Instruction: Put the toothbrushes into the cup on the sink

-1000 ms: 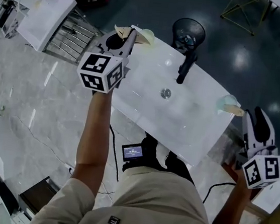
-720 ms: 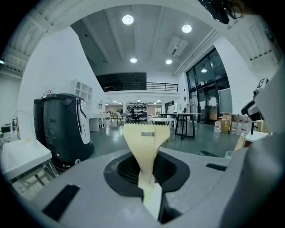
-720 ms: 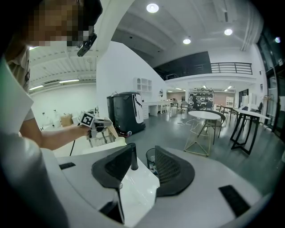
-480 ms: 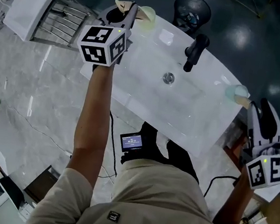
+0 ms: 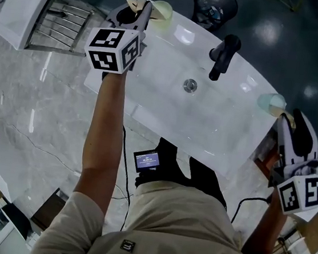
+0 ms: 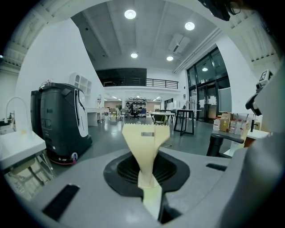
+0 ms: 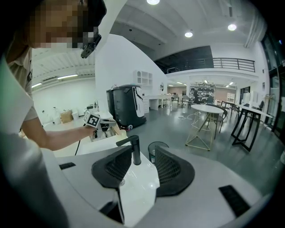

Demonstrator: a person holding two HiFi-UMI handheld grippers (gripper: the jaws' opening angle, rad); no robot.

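Note:
My left gripper [image 5: 140, 7] is shut on a cream paper toothbrush packet [image 5: 137, 2]. It hovers at the far left corner of the white sink [image 5: 167, 104], right beside a pale green cup [image 5: 163, 9]. In the left gripper view the packet [image 6: 146, 142] fans out upward from between the pinched jaws, and the cup is hidden. My right gripper [image 5: 288, 119] is off the sink's right end, close to a second pale cup [image 5: 270, 101] with something beige at its near side. Its jaws stand open with nothing between them [image 7: 141, 156], facing the black faucet [image 7: 133, 149].
The black faucet [image 5: 222, 55] and the drain [image 5: 190, 85] sit mid-sink. A black mesh bin [image 5: 215, 0] stands behind the sink, and a white rack with metal bars [image 5: 60, 14] is to the left. A small lit screen [image 5: 146, 161] lies on the marble floor by the person's feet.
The left gripper with the packet has stayed next to the green cup, drifting slightly up in the picture. The right gripper has stayed beside the right cup. The head view shifted a little.

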